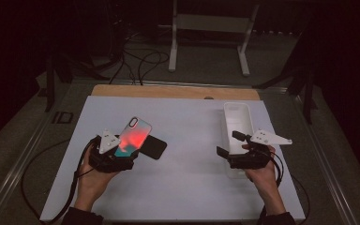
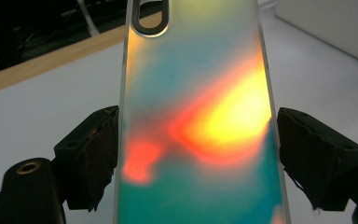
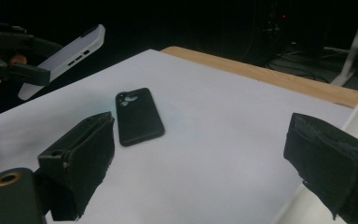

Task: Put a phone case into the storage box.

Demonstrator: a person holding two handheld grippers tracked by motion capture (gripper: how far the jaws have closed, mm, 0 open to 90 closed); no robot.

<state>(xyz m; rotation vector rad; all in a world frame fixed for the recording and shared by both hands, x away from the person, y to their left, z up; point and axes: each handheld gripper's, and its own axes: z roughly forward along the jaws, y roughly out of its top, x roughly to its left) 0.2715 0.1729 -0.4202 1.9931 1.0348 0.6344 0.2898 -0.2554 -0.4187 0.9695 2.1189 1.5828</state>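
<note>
1. While its long axis slants up and away toward the far right, the iridescent phone case [image 1: 132, 137] is held above the near-left part of the white worktop [image 1: 187, 187], its camera cut-out at the raised far end.
2. Clamped on the case's two long edges is the left hand-held gripper [image 2: 198, 154], pads pressing from either side.
3. Just beside it, flat on the worktop, lies a black phone case [image 3: 138, 115], camera end pointing away from the person.
4. Well apart, the right hand-held gripper [image 3: 200, 163] stands open and empty over a white tray [image 1: 238, 117].
</note>
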